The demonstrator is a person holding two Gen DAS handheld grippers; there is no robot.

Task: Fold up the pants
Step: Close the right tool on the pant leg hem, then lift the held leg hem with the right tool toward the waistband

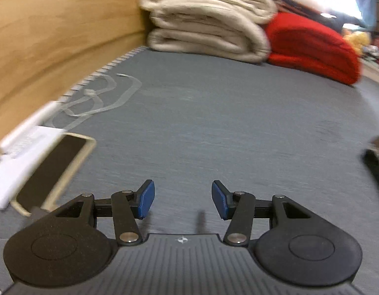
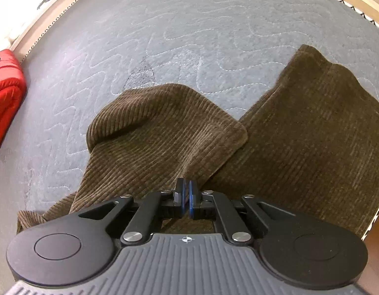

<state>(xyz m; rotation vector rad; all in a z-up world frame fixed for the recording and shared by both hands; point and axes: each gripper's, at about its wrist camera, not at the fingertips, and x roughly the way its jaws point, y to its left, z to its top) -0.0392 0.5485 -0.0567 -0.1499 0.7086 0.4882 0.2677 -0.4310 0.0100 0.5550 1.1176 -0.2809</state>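
On the grey quilted mattress (image 2: 189, 24), right gripper (image 2: 187, 196) pinches brown corduroy pants (image 2: 165, 127); left gripper (image 1: 183, 200) gapes empty over bare mattress; no readable writing.

Two low wrist views — shared mattress (image 1: 214, 113)

Two matching black hand-held grippers with blue-padded fingers

Each of the left gripper (image 1: 183, 200) and right gripper (image 2: 187, 196) shows round black discs at 7 and 5 o'clock, silver rivets on black linkage bars, and a ribbed grey body bearing a small crosshair mark.
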